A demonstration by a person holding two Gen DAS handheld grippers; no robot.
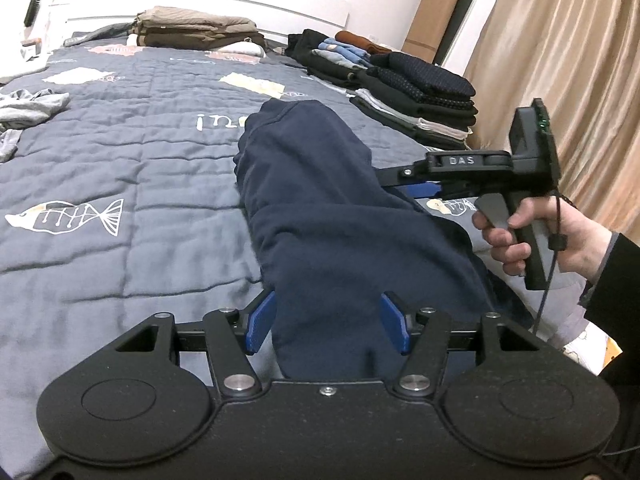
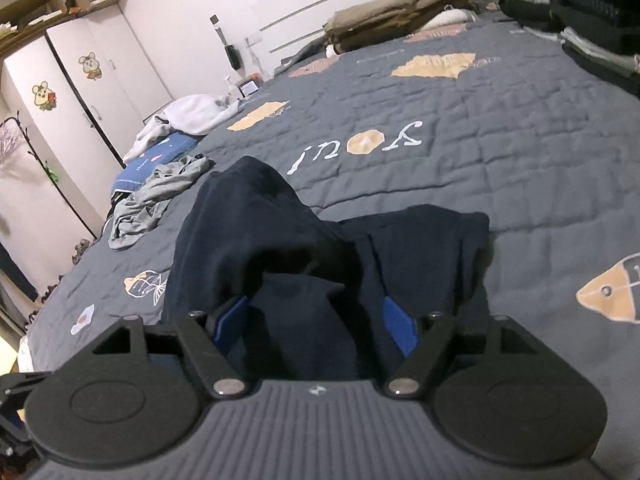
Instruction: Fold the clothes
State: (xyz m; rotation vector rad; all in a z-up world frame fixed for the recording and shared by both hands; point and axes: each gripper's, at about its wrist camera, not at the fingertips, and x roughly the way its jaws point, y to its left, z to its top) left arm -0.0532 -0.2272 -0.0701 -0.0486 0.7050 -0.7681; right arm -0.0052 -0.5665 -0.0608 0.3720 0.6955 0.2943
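A navy garment (image 1: pixel 312 208) lies bunched in a long heap on the grey quilted bed (image 1: pixel 120 152). My left gripper (image 1: pixel 328 324) stands open at its near end, cloth filling the gap between the blue pads (image 1: pixel 260 320) without being pinched. In the left wrist view a hand (image 1: pixel 512 240) holds the right gripper's body (image 1: pixel 472 164) at the heap's right side, its fingertips hidden behind the cloth. In the right wrist view my right gripper (image 2: pixel 316 324) is open wide, with a fold of the navy garment (image 2: pixel 280 232) lying loose between its pads (image 2: pixel 400 328).
Stacks of folded dark clothes (image 1: pixel 424 92) line the bed's right edge, and a beige folded pile (image 1: pixel 196 28) sits by the headboard. A crumpled grey garment (image 2: pixel 156 196) and a white one (image 2: pixel 196 112) lie toward the wardrobe (image 2: pixel 60 92) side. A curtain (image 1: pixel 560 60) hangs on the right.
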